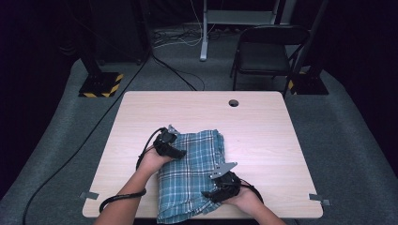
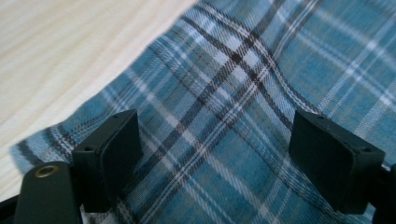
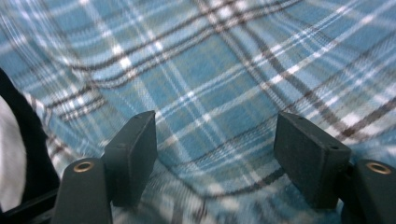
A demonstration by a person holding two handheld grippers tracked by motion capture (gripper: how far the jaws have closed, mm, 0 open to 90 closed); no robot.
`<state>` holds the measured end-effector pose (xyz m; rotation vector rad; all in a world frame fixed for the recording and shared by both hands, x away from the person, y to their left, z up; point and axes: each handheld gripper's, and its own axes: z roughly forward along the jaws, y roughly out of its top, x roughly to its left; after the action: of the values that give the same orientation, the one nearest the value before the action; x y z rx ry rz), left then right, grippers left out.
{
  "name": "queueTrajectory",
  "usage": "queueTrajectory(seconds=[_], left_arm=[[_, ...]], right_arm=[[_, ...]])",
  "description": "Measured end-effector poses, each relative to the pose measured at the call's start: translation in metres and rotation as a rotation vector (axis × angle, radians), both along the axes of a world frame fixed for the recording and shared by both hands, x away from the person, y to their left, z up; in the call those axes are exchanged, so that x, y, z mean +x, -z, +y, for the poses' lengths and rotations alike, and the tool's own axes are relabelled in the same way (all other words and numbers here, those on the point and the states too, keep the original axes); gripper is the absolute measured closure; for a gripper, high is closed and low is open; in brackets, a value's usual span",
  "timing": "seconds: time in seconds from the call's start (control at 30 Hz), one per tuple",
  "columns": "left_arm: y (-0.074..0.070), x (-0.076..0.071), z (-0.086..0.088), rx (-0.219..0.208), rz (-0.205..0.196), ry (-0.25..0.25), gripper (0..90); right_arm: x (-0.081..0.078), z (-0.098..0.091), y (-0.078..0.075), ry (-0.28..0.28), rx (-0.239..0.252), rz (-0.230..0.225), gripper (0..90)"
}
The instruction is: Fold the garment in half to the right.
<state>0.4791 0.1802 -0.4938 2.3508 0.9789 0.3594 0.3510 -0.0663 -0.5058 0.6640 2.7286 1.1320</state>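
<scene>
A blue plaid cloth (image 1: 192, 176) lies folded on the wooden table (image 1: 263, 136), reaching from the middle to the front edge. My left gripper (image 1: 174, 152) rests at the cloth's far left edge. In the left gripper view its jaws stand wide apart over the plaid cloth (image 2: 224, 116), nothing pinched between the pads (image 2: 119, 149). My right gripper (image 1: 211, 193) sits low on the cloth's near right side. In the right gripper view its jaws are spread, the cloth (image 3: 210, 93) lying loose beneath them and between the pads (image 3: 308, 154).
A round cable hole (image 1: 233, 102) sits near the table's far edge. A black folding chair (image 1: 265, 51) stands behind the table. Cables (image 1: 117, 199) trail from both grippers. Bare wood (image 2: 60, 51) lies beside the cloth's edge.
</scene>
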Motion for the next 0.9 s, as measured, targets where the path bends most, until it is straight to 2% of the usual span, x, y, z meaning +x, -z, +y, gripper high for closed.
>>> queueTrajectory(seconds=[0.03, 0.1, 0.23, 0.33, 0.4, 0.5, 0.57, 0.6, 0.63, 0.73, 0.8, 0.83, 0.9], left_arm=[[0.004, 0.001, -0.003, 0.018, 0.001, 0.011, 15.8], [0.010, 0.002, -0.008, 0.028, -0.003, 0.025, 14.8], [0.015, 0.008, -0.014, -0.017, 0.011, 0.031, 13.7], [0.016, 0.015, -0.020, -0.028, 0.012, 0.057, 13.2], [0.016, 0.018, -0.026, -0.027, 0.000, 0.069, 12.8], [0.012, 0.018, -0.033, 0.007, -0.040, 0.083, 11.7], [0.006, 0.013, -0.034, 0.012, -0.050, 0.100, 13.3], [0.002, 0.008, -0.033, -0.002, -0.054, 0.117, 13.3], [-0.003, 0.003, -0.030, -0.030, -0.055, 0.133, 13.3], [-0.015, -0.017, -0.020, -0.099, -0.042, 0.169, 12.8], [-0.019, -0.030, -0.013, -0.129, -0.032, 0.180, 12.8], [-0.019, -0.036, -0.010, -0.133, -0.025, 0.187, 12.9], [-0.018, -0.046, -0.006, -0.133, -0.024, 0.198, 12.9]], right_arm=[[-0.001, -0.001, 0.003, 0.004, 0.003, 0.008, 29.0], [-0.001, -0.004, 0.010, 0.014, 0.013, 0.026, 29.0], [-0.005, -0.009, 0.016, 0.043, 0.049, 0.012, 29.1], [-0.010, -0.011, 0.017, 0.077, 0.042, -0.007, 28.9], [-0.013, -0.012, 0.018, 0.108, 0.047, -0.014, 28.8], [-0.016, -0.014, 0.019, 0.139, 0.061, -0.022, 28.3], [-0.016, -0.018, 0.017, 0.149, 0.092, 0.021, 25.3], [-0.016, -0.024, 0.009, 0.153, 0.110, 0.051, 23.7], [-0.016, -0.024, 0.009, 0.153, 0.110, 0.051, 23.7], [-0.019, -0.029, -0.008, 0.158, 0.109, -0.017, 23.0], [-0.017, -0.028, -0.017, 0.145, 0.097, -0.054, 22.5], [-0.011, -0.025, -0.023, 0.139, 0.073, -0.069, 22.3], [-0.008, -0.022, -0.025, 0.134, 0.056, -0.077, 22.3]])
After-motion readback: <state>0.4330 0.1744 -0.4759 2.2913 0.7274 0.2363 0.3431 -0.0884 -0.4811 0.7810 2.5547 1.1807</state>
